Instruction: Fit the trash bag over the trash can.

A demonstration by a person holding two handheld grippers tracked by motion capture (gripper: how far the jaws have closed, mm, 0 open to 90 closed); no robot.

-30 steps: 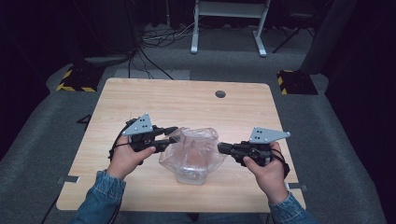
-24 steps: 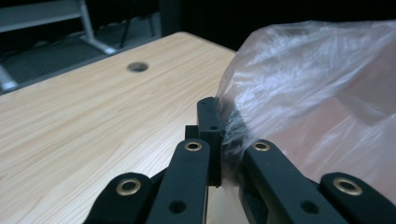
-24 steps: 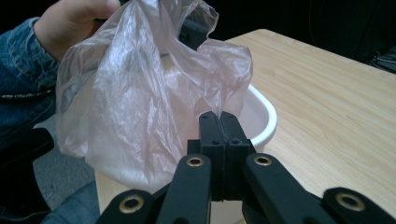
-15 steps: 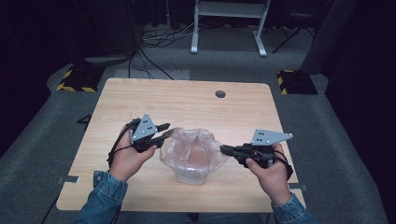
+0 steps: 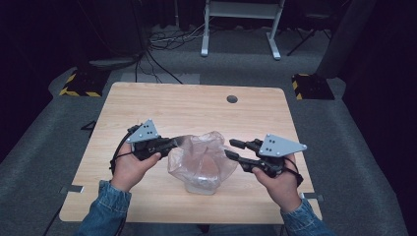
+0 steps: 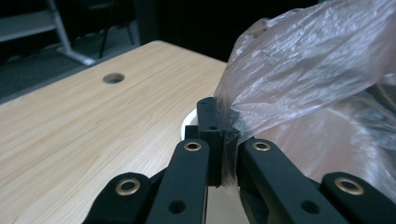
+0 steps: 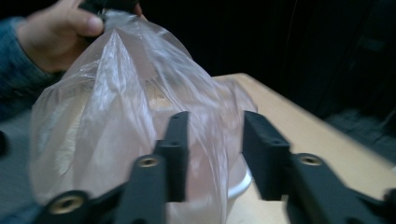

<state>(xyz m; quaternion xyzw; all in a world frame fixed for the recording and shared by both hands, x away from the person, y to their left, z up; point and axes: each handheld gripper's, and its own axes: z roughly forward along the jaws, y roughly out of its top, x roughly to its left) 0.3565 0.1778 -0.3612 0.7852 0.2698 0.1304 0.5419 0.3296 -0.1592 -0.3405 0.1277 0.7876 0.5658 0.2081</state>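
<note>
While the wooden table (image 5: 162,108) carries little else, a clear plastic bag (image 5: 204,160) sits near its front edge between the two hands, draped over a white container (image 5: 200,186) whose rim shows beneath the film. Judging by how things lie, the work looks to be midway: the bag is pulled up around the container on one side, but its far edge hangs loose, so gathering or opening the mouth remains to be done. The left gripper (image 5: 172,143) is clamped on the bag's edge; in the left gripper view its jaws stand together with the film pinched between them, lifting it off the table. The right gripper (image 5: 236,150), held low and level and pointing in at the bag from the other side, has just been opening its jaws; in the right gripper view they stand apart in front of the film, pressing on nothing.
</note>
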